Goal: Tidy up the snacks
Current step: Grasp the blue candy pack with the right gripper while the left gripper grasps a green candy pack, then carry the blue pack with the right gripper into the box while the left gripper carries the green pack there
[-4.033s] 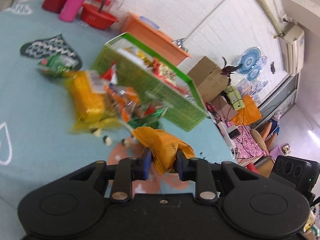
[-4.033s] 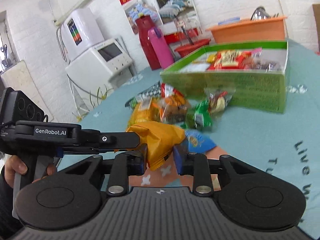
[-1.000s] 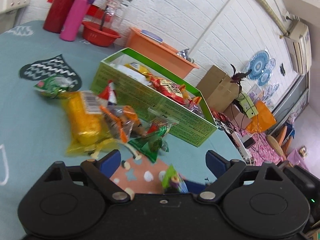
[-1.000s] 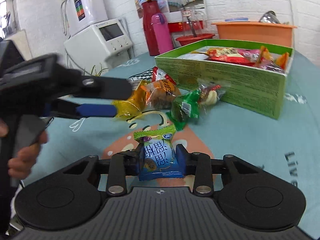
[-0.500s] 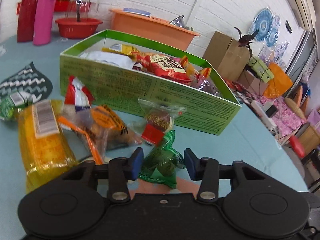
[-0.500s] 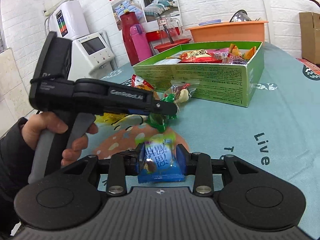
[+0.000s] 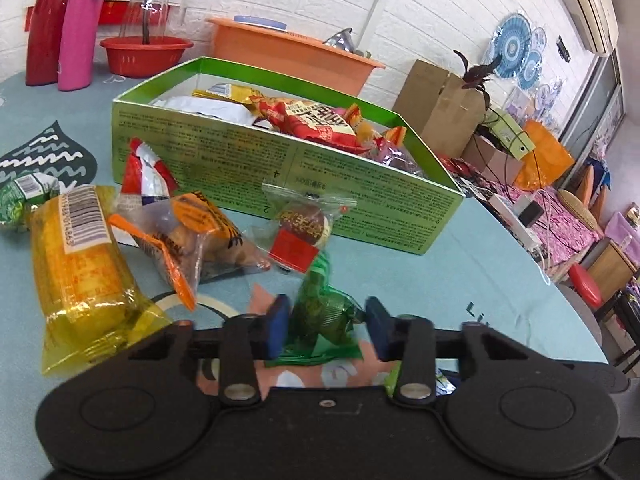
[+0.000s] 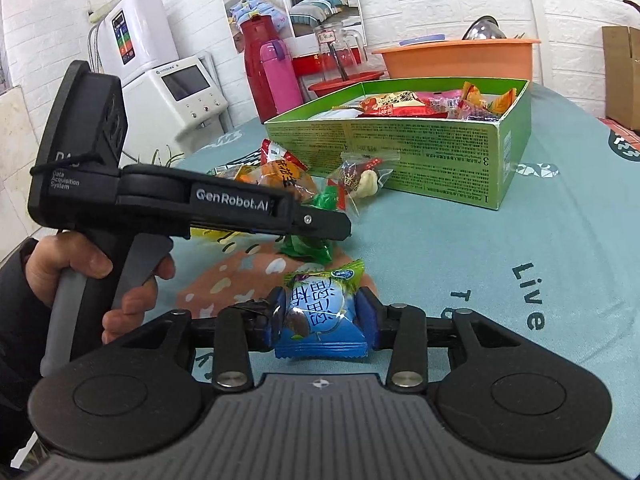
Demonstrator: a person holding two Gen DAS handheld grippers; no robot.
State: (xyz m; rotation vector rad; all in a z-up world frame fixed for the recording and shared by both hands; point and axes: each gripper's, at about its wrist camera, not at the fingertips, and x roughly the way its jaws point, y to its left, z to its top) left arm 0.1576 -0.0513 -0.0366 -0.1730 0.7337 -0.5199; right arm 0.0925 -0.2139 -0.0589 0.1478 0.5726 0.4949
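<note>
A green box [image 7: 360, 184] holding several snack packs stands on the teal tablecloth; it also shows in the right wrist view [image 8: 420, 160]. My left gripper [image 7: 326, 326] is shut on a green snack packet [image 7: 320, 316], seen under its fingers in the right wrist view [image 8: 308, 246]. My right gripper [image 8: 322, 316] is shut on a blue snack packet [image 8: 320, 316] just above the cloth. Loose snacks lie before the box: a yellow pack [image 7: 76, 264], an orange-striped clear pack [image 7: 192, 236], a clear pack with a red label [image 7: 304, 232], a red-white pack [image 7: 144, 176].
A red flask [image 7: 44, 20], pink bottle [image 7: 78, 28], red basin [image 7: 146, 52] and orange tub [image 7: 288, 56] stand behind the box. A green packet [image 7: 20, 196] lies at far left. The table edge curves at the right [image 7: 560, 288].
My left gripper moved forward from the table's near side to the green packet and closed on it. My right gripper kept hold of the blue packet and drew back a little.
</note>
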